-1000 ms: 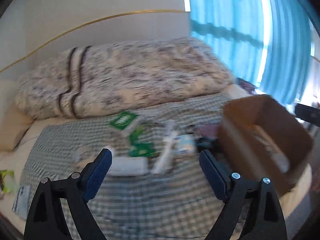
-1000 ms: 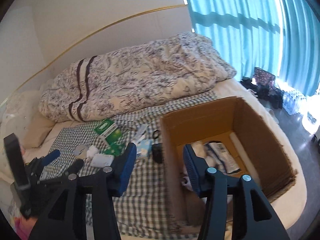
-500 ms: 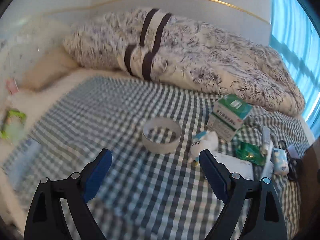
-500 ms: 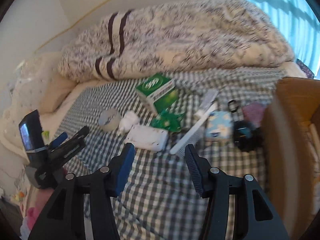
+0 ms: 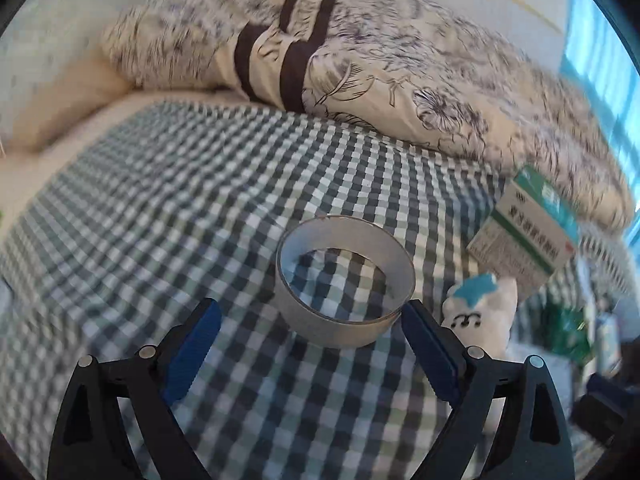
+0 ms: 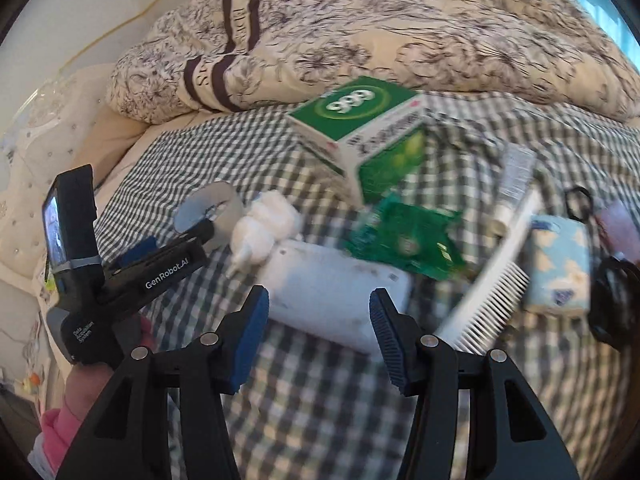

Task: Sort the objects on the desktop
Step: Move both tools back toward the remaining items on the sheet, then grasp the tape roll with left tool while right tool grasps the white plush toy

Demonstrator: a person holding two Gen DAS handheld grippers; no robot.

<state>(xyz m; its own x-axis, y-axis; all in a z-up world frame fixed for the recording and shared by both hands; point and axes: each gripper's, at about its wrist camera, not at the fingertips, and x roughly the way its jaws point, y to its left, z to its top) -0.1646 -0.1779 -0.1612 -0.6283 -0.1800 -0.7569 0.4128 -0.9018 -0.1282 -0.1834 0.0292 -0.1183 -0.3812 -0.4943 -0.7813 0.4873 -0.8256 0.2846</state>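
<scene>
Lying on the checked cloth [image 5: 168, 208]: grey tape ring [image 5: 345, 280], taken as landmark. Left gripper [image 5: 310, 344] just short of the ring, jaws spread wide, holding nothing; one blue pad [image 5: 428, 354] close by the ring's wall. Right of the ring: white plush toy [image 6: 266, 226], then green medicine box [image 6: 360, 128] behind, white flat case [image 6: 336, 286] in front, green sachet [image 6: 404, 236], white comb [image 6: 496, 276], tissue pack [image 6: 558, 264]. Right gripper [image 6: 318, 344] at the case, jaws wide apart, empty. Patterned duvet [image 6: 380, 28] beyond the ring.
</scene>
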